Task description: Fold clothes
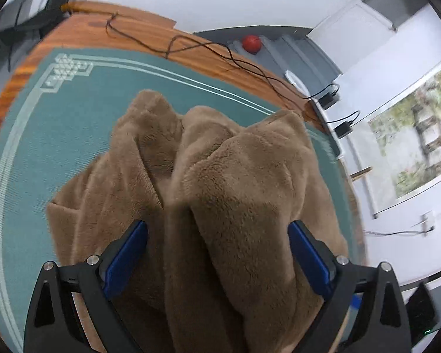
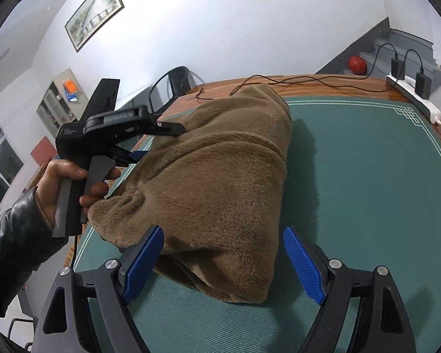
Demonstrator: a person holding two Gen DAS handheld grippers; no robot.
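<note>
My left gripper (image 1: 217, 235) and right gripper (image 2: 223, 244) both stand wide apart around the bunched brown plush garment (image 2: 217, 176) on the green mat (image 2: 367, 191).

Bright, fisheye-warped; edges perhaps motion-blurred.

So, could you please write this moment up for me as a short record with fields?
garment: brown fleece garment, bunched in a heap, not yet folded flat
surface: green mat on a wooden table
left hand-held gripper: jaws wide, fleece draped between them, grip unclear
right hand-held gripper: open, pads either side of the heap's near corner, not pressing
background: power strip at the table edge, red ball beyond
</note>
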